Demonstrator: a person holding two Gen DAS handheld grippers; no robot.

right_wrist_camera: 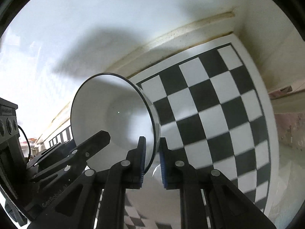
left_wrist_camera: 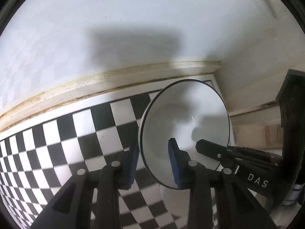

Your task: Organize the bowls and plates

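A white bowl with a thin dark rim (left_wrist_camera: 186,118) hangs tilted above the checkered mat, its opening turned sideways. My left gripper (left_wrist_camera: 154,164) is shut on one side of its rim, one blue pad inside the bowl and one outside. My right gripper (right_wrist_camera: 153,162) is shut on the opposite side of the same bowl (right_wrist_camera: 114,114) in the same way. Each view shows the other gripper's black fingers (left_wrist_camera: 215,148) reaching into the bowl, as in the right wrist view (right_wrist_camera: 95,141).
A black-and-white checkered mat (left_wrist_camera: 57,145) covers the table and also shows in the right wrist view (right_wrist_camera: 219,103). A white wall with a stained trim strip (left_wrist_camera: 114,80) runs close behind. A dark appliance with knobs (right_wrist_camera: 7,122) stands at the left.
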